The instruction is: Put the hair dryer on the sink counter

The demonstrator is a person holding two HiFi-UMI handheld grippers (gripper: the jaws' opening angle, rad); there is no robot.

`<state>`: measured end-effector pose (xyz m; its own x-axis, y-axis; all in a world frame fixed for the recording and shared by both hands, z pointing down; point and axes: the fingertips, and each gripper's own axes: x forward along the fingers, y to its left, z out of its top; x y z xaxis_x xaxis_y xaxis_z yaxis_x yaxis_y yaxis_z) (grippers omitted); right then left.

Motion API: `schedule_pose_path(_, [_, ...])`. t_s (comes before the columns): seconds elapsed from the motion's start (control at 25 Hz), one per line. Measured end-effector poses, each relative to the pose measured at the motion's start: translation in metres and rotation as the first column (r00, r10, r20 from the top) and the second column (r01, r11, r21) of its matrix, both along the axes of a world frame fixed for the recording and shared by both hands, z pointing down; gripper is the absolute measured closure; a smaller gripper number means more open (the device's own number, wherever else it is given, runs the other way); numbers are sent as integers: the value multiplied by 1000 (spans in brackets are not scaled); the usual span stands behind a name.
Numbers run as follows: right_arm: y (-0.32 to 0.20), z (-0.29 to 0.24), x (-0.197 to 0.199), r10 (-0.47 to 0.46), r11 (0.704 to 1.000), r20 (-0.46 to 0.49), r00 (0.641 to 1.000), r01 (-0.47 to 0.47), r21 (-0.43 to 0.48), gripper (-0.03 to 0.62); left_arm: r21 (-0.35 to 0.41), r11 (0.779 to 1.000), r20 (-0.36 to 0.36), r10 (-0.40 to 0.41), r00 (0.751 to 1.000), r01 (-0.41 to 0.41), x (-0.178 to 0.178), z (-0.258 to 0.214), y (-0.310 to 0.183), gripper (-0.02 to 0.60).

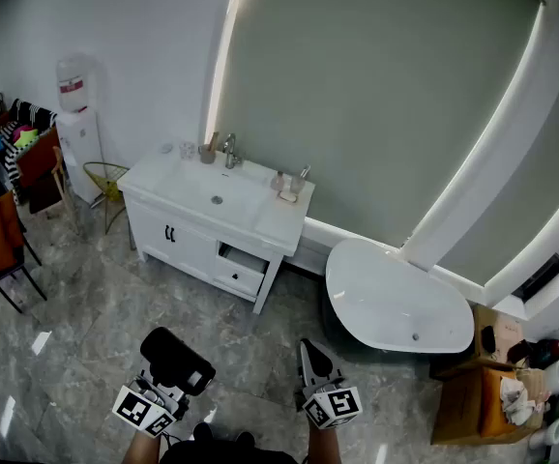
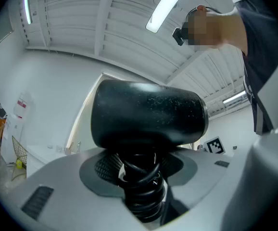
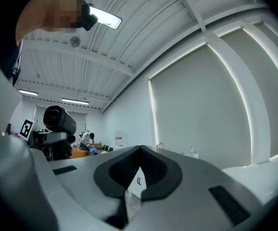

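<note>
While the left tongs [image 1: 161,387] clamp the dryer [image 1: 176,358] by its handle, the thing hangs over the floor, well apart from the counter [image 1: 281,224] across the room. The right tongs [image 1: 310,354] are closed on nothing.

The step in hand looks like the carry. To do it well, I would hold the grip firm and the barrel level while walking up. The bare stretch at the counter's right front, between the basin [image 1: 217,193] and the right edge, looks like the place to aim for. The bottles [image 1: 290,184] at the back right corner and the cups [image 1: 206,151] at the back left need clearance. The barrel should lie on its side, away from the basin and the front edge, and the tongs should let go only once the counter bears its weight.

Only the head view shows the counter's layout and the path to it. Only the left gripper view shows the grip itself: ribbed pads [image 2: 109,166] against the handle just under the barrel, and the cord [image 2: 140,183] wound round the handle, so nothing should trail. The right gripper view alone shows its own jaws meeting tip to tip.
</note>
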<state>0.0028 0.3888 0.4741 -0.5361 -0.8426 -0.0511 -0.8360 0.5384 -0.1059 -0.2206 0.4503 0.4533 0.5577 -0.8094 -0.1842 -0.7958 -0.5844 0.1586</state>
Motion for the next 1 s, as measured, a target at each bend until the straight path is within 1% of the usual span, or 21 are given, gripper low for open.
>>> schedule_pose_path(0.24, [-7,-1,14,3,1000,-21,1000,-3,6,566,6,1000,-16,1,1000,-1,16,0,-8,357])
schedule_pose_path(0.56, [-18,-4,23,11,1000,-35,999,-11,9,566,-6,1000,0,2,1000,-2,31,1,-19,357])
schedule_pose_path(0.72, [-16,-2,22,12,1000,-60,998,-11,22,565,-4,1000,15,1,1000,-1,32,1,-22,357])
schedule_pose_path(1.0, [-23,-3,21,36,999,-58,998,-35,34,565,20,1000,27,-12,1000,12,29,-6,-30,357])
